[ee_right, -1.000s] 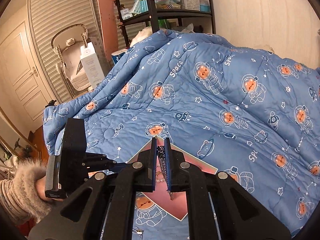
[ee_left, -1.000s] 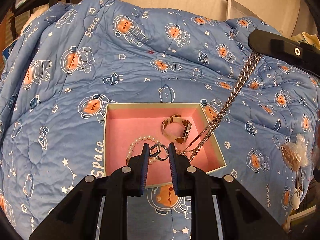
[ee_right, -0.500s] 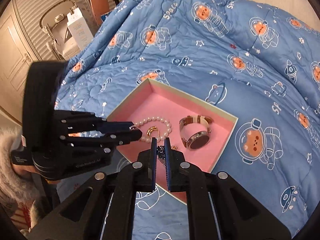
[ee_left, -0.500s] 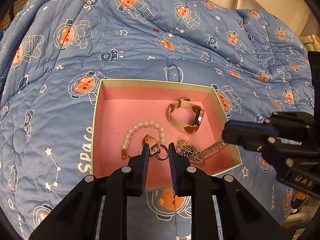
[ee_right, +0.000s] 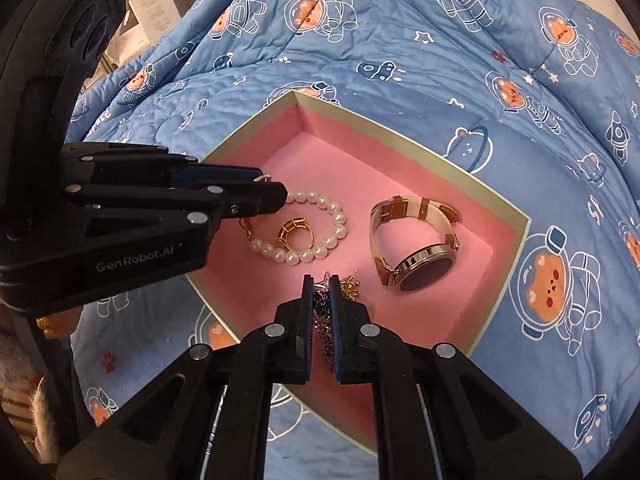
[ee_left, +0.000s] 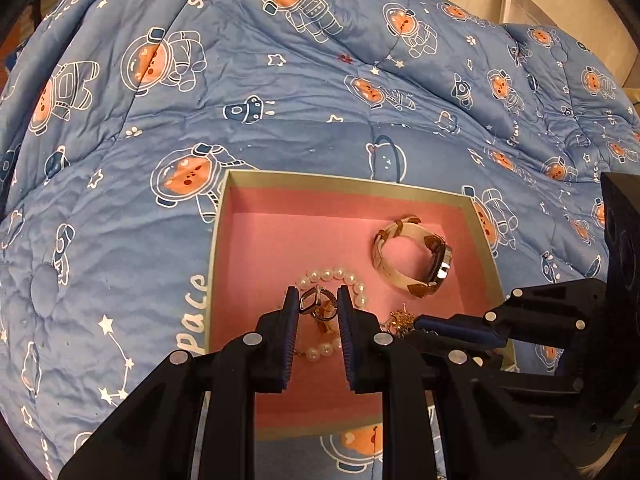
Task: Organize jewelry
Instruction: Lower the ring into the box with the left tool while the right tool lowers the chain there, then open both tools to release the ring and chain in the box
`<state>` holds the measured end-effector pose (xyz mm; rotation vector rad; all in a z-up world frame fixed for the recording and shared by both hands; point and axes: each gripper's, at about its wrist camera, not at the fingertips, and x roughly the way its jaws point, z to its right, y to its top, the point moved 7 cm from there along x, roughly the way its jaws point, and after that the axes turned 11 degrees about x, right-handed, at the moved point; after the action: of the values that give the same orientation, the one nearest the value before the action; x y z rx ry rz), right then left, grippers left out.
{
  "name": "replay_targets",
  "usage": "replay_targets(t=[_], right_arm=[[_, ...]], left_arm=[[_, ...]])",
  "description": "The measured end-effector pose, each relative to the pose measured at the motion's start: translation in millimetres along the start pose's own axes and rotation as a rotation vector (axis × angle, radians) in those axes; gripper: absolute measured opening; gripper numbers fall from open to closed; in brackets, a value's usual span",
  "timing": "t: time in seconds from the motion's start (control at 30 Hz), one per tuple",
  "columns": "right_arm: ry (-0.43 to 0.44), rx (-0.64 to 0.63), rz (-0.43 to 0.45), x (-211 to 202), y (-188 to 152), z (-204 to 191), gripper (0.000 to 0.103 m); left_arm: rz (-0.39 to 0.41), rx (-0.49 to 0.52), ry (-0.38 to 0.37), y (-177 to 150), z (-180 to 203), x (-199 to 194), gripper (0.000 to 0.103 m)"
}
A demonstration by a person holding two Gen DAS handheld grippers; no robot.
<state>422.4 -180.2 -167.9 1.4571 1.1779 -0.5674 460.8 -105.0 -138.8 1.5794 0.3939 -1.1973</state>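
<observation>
A pink-lined box [ee_left: 218, 240] [ee_right: 516, 240] lies open on a blue quilt. In it are a pearl bracelet [ee_left: 332, 274] [ee_right: 336, 232], a gold hoop [ee_right: 294, 232], a beige-strapped watch [ee_left: 416, 264] [ee_right: 420, 260] and small gold earrings [ee_left: 400, 318] [ee_right: 351, 282]. My left gripper [ee_left: 318, 294] [ee_right: 272, 184] is shut on a silver hoop [ee_left: 310, 304] just above the bracelet. My right gripper [ee_right: 321, 280] [ee_left: 418, 324] is low over the box's near corner, shut on a silver chain [ee_right: 322, 320] that bunches between its pads.
The astronaut-print quilt [ee_left: 280, 100] covers the bed all around the box. A white carton [ee_right: 154, 0] stands beyond the bed's left side. A small gold piece [ee_right: 44, 326] lies on the quilt at the left, by a person's fuzzy sleeve [ee_right: 38, 412].
Both grippers have come down toward the box. The chain, first hanging stretched from the raised right gripper, now lies gathered in the box. The left gripper carried its silver hoop over the bracelet.
</observation>
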Motion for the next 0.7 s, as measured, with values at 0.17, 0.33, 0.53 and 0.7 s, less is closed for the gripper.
replay_targets(t=[0.17, 0.33, 0.53, 0.7], right_arm=[[-0.005, 0.003, -0.001, 3.9, 4.6, 0.7, 0.008], [-0.018, -0.003, -0.015, 8.1, 4.4, 2.4, 0.008], [-0.027, -0.004, -0.021, 11.1, 6.4, 4.0, 0.008], [-0.027, -0.016, -0.018, 10.5, 5.8, 3.7, 0.008]], left_arm=[[-0.015, -0.015, 0.038, 5.6, -9.4, 11.0, 0.019], [-0.026, 0.009, 0.056, 5.6, -6.1, 19.7, 0.019], [-0.03, 0.016, 0.049, 7.0, -4.5, 23.5, 0.019], [-0.019, 0.026, 0.045, 9.0, -3.3, 21.8, 0.026]])
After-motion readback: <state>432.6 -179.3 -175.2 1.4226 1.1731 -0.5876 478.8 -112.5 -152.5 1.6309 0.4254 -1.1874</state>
